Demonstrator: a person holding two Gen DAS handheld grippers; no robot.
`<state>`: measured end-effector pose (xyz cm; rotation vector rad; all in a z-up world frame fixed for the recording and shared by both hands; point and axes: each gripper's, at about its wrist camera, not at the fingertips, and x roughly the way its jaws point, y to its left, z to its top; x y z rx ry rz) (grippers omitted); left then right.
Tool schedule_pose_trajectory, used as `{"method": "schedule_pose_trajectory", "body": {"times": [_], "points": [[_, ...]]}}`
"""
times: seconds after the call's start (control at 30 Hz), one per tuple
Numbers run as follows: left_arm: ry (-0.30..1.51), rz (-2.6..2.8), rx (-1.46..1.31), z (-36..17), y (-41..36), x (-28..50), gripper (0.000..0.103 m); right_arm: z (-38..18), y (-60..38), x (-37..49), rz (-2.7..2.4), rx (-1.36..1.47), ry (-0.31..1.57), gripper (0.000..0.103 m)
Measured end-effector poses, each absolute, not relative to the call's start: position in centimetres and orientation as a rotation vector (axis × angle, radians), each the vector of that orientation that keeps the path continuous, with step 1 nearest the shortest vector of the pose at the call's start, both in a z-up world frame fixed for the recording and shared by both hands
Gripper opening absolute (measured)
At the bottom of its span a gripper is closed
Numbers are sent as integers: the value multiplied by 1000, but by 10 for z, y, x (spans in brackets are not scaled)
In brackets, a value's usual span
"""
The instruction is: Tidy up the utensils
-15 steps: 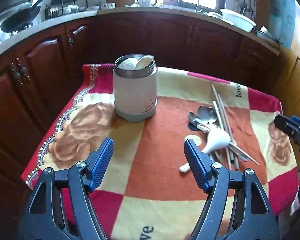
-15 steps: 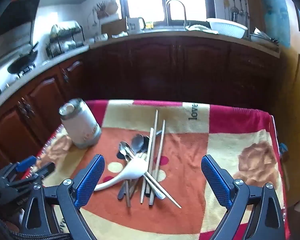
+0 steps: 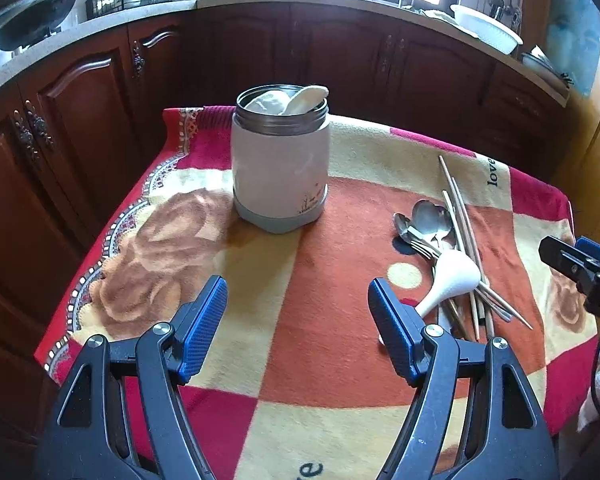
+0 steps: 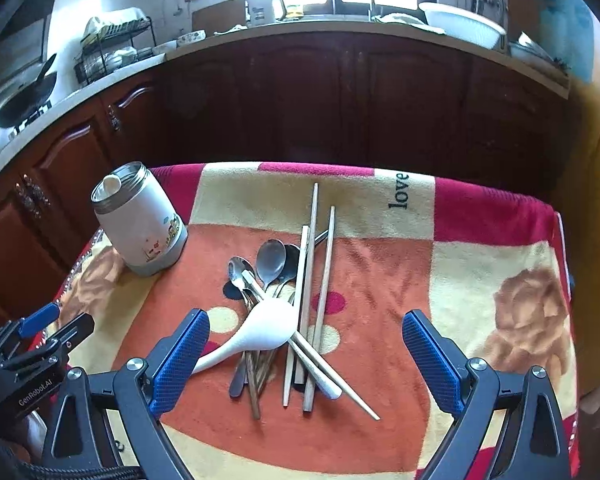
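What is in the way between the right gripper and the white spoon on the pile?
Nothing visible. The right gripper is open above the pile, and the white spoon lies on top of the chopsticks and metal spoons, uncovered.

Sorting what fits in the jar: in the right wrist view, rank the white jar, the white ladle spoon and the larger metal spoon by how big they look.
1. white jar
2. white ladle spoon, though it lies nearer the camera, so unsure
3. metal spoon
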<state>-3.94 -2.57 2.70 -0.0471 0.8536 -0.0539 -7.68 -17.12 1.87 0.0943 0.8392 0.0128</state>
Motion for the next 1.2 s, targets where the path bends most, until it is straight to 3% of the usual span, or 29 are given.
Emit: {"method": "schedule_pose_trajectory", "body": {"times": [0.23,1.2], "points": [[849,-48,-44,35,-35,-44,73,18,-169,-82,13,58,896,96],[768,-62,-34,85,-58,-70,73,51,-178,-120,27,76,761,96]]}}
